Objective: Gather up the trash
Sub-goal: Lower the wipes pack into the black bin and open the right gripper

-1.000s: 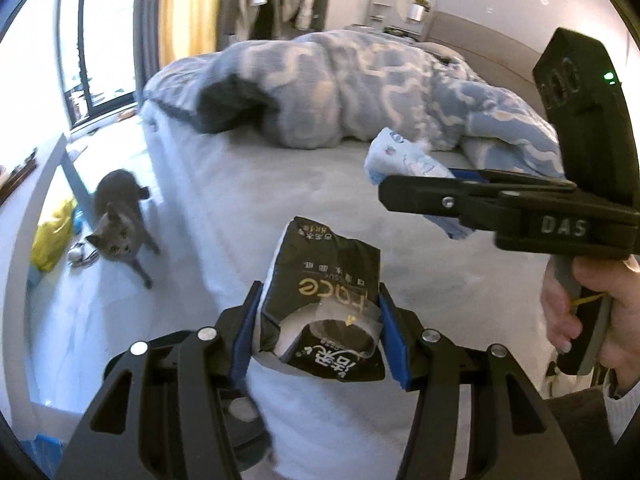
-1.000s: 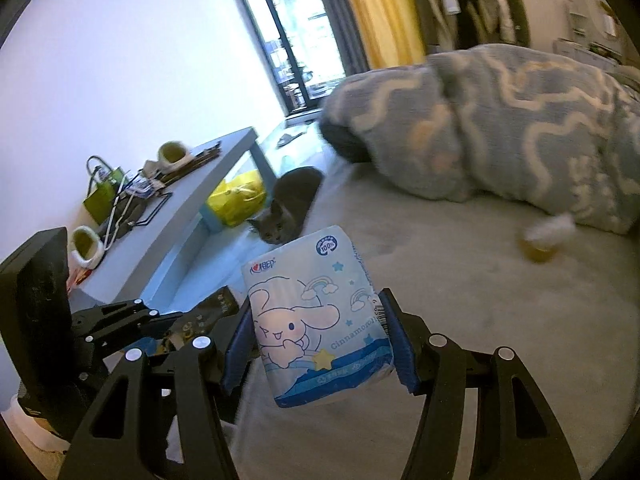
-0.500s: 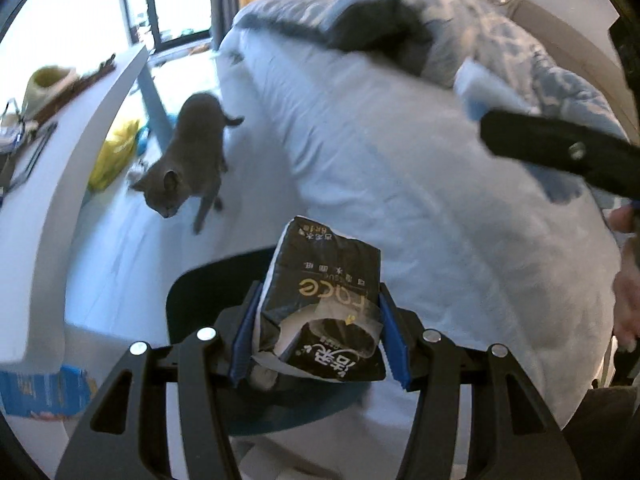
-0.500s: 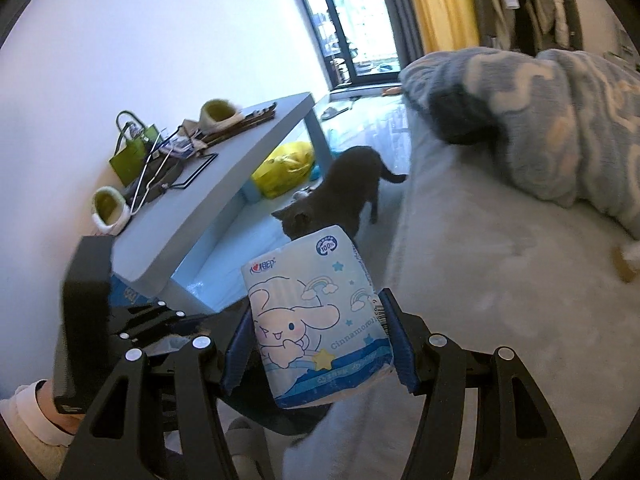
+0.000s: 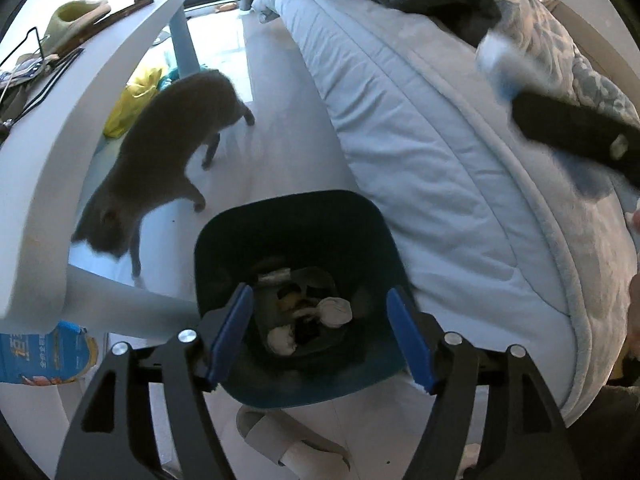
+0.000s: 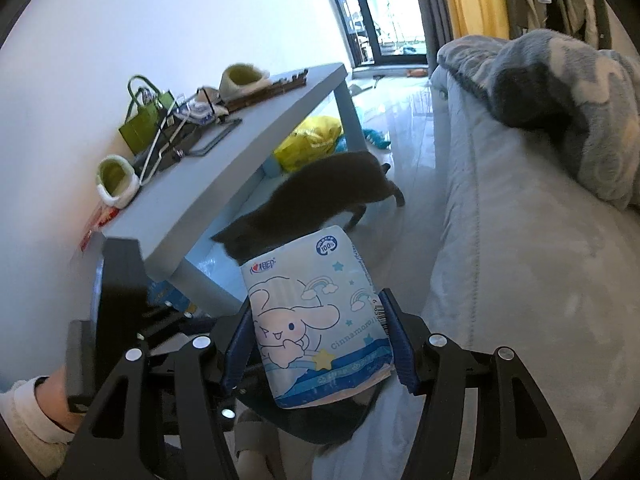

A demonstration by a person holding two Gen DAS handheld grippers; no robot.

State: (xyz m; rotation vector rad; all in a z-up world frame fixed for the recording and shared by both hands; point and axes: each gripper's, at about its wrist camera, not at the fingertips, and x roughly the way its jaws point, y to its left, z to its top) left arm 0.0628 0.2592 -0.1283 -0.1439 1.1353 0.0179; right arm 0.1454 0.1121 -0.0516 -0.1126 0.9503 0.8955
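- My left gripper [image 5: 320,334] has just been opening; its blue pads [image 5: 230,332] stand apart with nothing between them, pointing down into the bin [image 5: 288,216].
- The bin is dark blue and sits on the floor against the side of the bed [image 5: 432,152]. White crumpled tissues [image 5: 334,310] and some darker scraps lie at the bottom; I can't pick out the black packet for certain among them.
- My right gripper [image 6: 318,346] is clamped on the tissue pack [image 6: 316,320], pale blue with a cartoon dog, pads pressing both sides, pack upright.
- Below that pack I see a dark rim, partly hidden.
- From the left camera the right gripper shows as a blurred black bar over the bed, upper right.
- A grey cat [image 5: 160,160] walks on the floor between the bed and the white table [image 6: 224,184], just beyond the bin.
- The table carries a green bag [image 6: 146,120] and slippers [image 6: 116,178]; a yellow bag [image 6: 310,140] lies underneath.
- A patterned blanket [image 6: 560,96] is heaped on the bed.
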